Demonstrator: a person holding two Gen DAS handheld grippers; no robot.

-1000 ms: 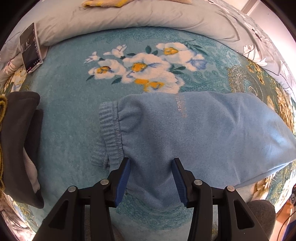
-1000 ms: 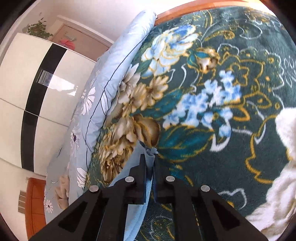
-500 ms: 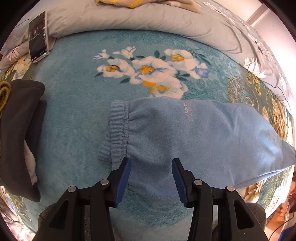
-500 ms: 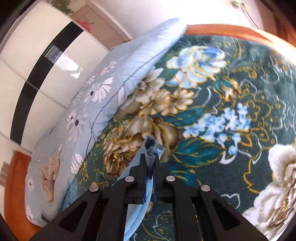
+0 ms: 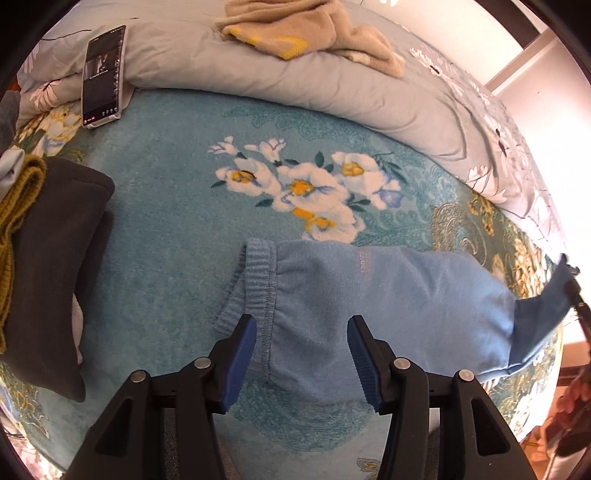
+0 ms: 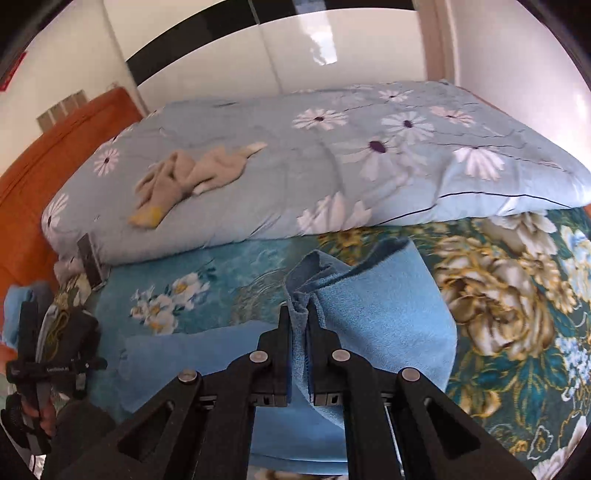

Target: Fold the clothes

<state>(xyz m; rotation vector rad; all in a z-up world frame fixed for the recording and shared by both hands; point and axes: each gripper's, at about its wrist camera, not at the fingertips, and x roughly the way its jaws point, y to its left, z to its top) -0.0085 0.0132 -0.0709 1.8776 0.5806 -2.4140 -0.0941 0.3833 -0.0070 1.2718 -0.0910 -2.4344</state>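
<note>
**Light-blue trousers on the bed: one end lifted, waistband flat**

Item 1. Your right gripper [image 6: 299, 314]: jaws narrow, pinched on a bunched end of the light-blue trousers [image 5: 388, 306]. That end stands raised off the bed blanket [image 5: 155, 206], with the cloth doubled back over itself toward the bed's right side.

Item 2. Your left gripper [image 5: 301, 354]: jaws wide, holding nothing. The blue pads [image 5: 240, 358] straddle the near edge of the trousers just beside the ribbed waistband [image 5: 255, 280], which lies flat near the middle of the blanket.

Item 3. Stack of folded clothes [image 5: 48, 266] at the bed's left edge: a dark garment, with a mustard knit on its left side. Well apart from the trousers.

Item 4. Quilt [image 6: 332, 155], daisy print, rolled along the bed's far edge. On it lie a beige garment [image 5: 314, 29] and, at its left end, a phone [image 5: 103, 70] leaning against the roll.

Item 5. Containers: none in view.

Item 6. Open room: bare blanket lies between the waistband and the stack, and between the trousers and the quilt, where the white flower print [image 5: 306, 184] shows. At the bed's right side you have bare dark floral blanket [image 6: 517, 314].
</note>
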